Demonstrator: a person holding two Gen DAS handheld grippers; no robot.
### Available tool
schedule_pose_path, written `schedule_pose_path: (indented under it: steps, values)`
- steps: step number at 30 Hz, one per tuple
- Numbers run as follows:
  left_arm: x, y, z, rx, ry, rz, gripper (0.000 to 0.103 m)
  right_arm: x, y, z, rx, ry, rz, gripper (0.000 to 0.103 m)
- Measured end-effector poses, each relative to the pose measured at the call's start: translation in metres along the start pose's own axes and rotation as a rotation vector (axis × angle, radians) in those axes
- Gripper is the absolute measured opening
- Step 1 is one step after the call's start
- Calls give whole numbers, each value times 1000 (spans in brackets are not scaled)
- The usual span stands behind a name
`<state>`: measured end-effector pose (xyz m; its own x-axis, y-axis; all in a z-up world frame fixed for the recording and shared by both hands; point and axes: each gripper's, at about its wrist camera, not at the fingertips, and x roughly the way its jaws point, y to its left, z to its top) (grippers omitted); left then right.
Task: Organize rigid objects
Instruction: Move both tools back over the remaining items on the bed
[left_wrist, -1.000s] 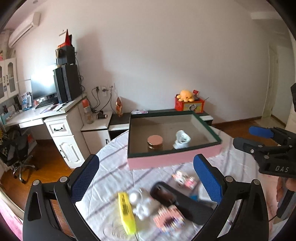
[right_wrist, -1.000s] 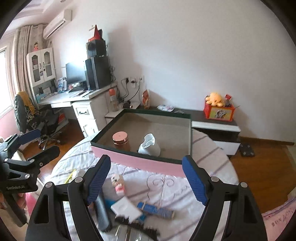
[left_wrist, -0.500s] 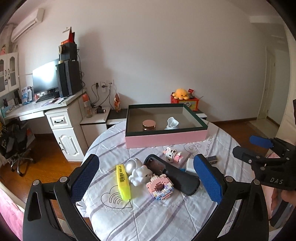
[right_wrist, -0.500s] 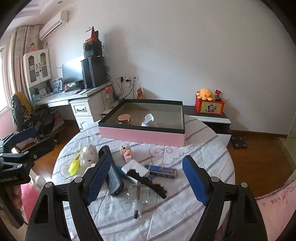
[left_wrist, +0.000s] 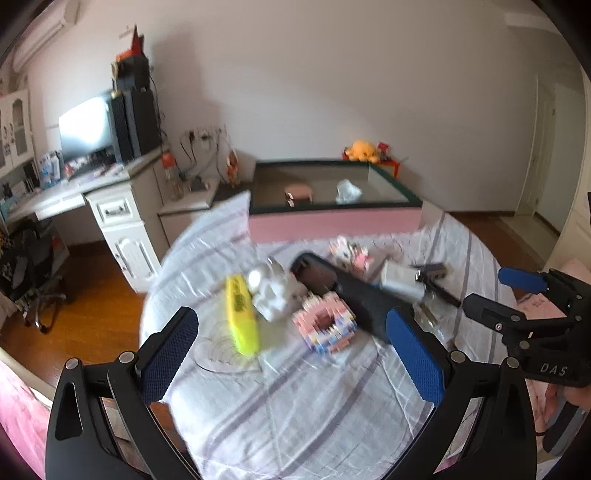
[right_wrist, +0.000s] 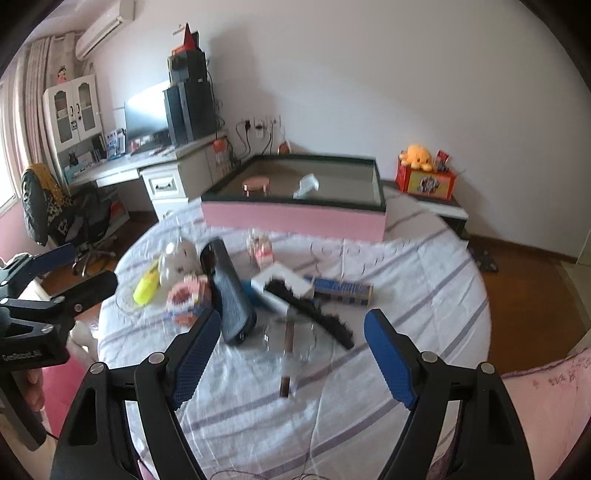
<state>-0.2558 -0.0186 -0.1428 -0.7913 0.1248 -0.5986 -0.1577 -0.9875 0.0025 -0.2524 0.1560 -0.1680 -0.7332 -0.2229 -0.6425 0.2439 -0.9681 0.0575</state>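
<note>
The left tongs (left_wrist: 291, 347) are released, with nothing between the blue pads (left_wrist: 415, 354). The right tongs (right_wrist: 288, 358) are also spread wide and empty. Both hang above the near edge of the round table (right_wrist: 424, 258), which carries a striped cloth.

Legible writing: "DAS" is printed on the right tongs' body as seen from the left wrist view; the left tongs' body bears a white label in the right wrist view, too blurred to read with certainty.

The objects lie loose in a cluster mid-table: a yellow bar (left_wrist: 242, 317), a white figure (left_wrist: 271, 291), a pink block model (left_wrist: 325, 326), a black case (right_wrist: 227, 291), a white box (right_wrist: 286, 282), a blue box (right_wrist: 341, 290) and a brush (right_wrist: 314, 312).

The pink tray (right_wrist: 295, 219) stands at the table's far side. It holds a copper-lidded jar (right_wrist: 255, 184) and a white item (right_wrist: 306, 186).
</note>
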Motion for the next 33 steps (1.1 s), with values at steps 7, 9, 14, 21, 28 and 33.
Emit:
schedule_pose_path:
  steps: [7,9,14,21,28,33]
  values:
    - [44,-15,-15,-17,114,-22,103,21,-13,-21,28,73,-27,82]
    - [54,-17,-15,-27,136,-21,103,26,-17,-25,36,89,-30,82]
    - [78,-18,-14,-65,184,-11,103,38,-26,-32,54,123,-18,82]
    - [98,-16,-15,-62,219,11,90,46,-29,-32,69,133,28,82]
    - [107,-16,-19,-30,234,-6,57,53,-25,-32,61,143,33,82]
    - [96,-13,-24,3,242,-17,57,52,-22,-31,60,137,40,82]
